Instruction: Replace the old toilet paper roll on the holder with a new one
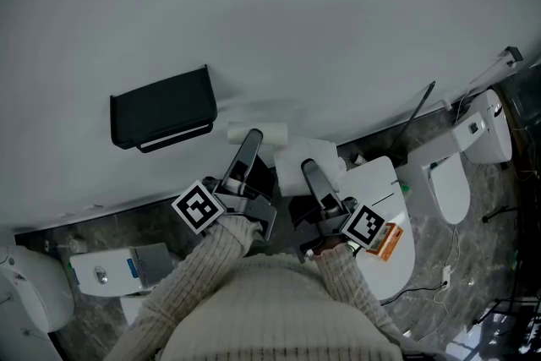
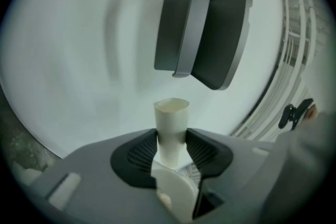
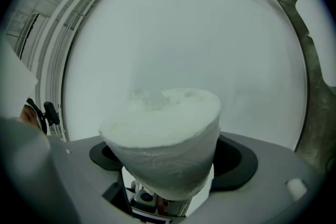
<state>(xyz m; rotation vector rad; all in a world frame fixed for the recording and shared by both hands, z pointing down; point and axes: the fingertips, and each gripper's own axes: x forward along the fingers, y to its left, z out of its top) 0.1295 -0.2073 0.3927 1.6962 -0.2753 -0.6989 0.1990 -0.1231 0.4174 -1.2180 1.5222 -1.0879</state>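
Against pale bathroom wall [image 1: 338, 13], grips bare cream cardboard tube [image 2: 171, 118] in left gripper [image 2: 172, 148] and plump white toilet paper roll [image 3: 163, 128] in right gripper [image 3: 169, 165], both clamped tight below dark grey box-shaped holder [image 2: 202, 29], seemingly mid-swap; probably next calls for raising new roll into that holder.

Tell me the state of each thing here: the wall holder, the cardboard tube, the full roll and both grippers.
Wall holder: mounted, no roll on it.
Cardboard tube: bare, pinched between the jaws.
Full roll: thick with paper, squeezed between the jaws.
Left gripper: shut on the cardboard tube.
Right gripper: shut on the full roll.
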